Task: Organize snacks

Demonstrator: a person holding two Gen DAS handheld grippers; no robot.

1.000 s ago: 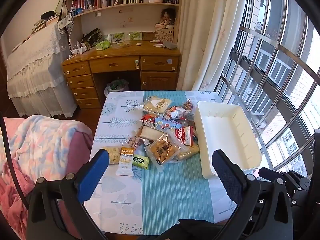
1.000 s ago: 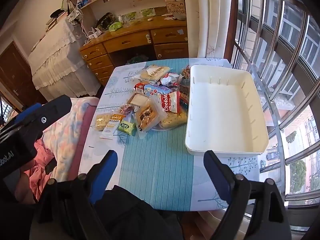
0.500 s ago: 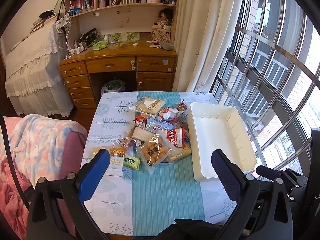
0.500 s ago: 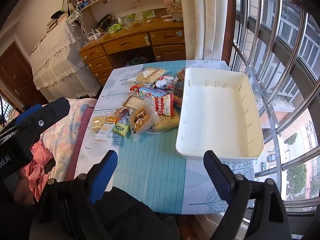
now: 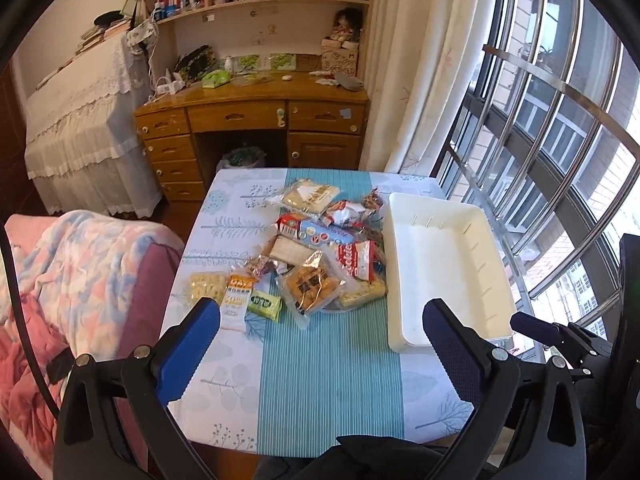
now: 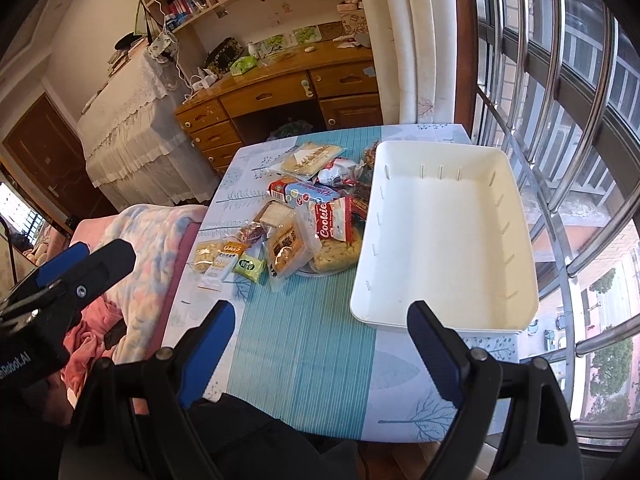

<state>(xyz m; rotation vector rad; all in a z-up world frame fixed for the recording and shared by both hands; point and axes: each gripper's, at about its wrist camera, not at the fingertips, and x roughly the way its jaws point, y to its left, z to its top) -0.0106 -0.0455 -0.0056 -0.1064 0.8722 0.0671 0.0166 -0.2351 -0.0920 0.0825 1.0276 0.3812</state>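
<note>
**Nothing sorted yet**

Both views have drawn back from the table since 1 second ago. The left gripper (image 5: 320,332) and right gripper (image 6: 320,320) gape empty. The white plastic bin (image 6: 448,236) along the table's window edge holds 0 packets; the heap of wrapped snacks (image 6: 296,220) waits mid-table beside it.

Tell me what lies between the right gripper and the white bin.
Nothing: in the right wrist view only bare striped tablecloth separates the open right gripper from the empty white bin; the snack pile sits left of it.
</note>
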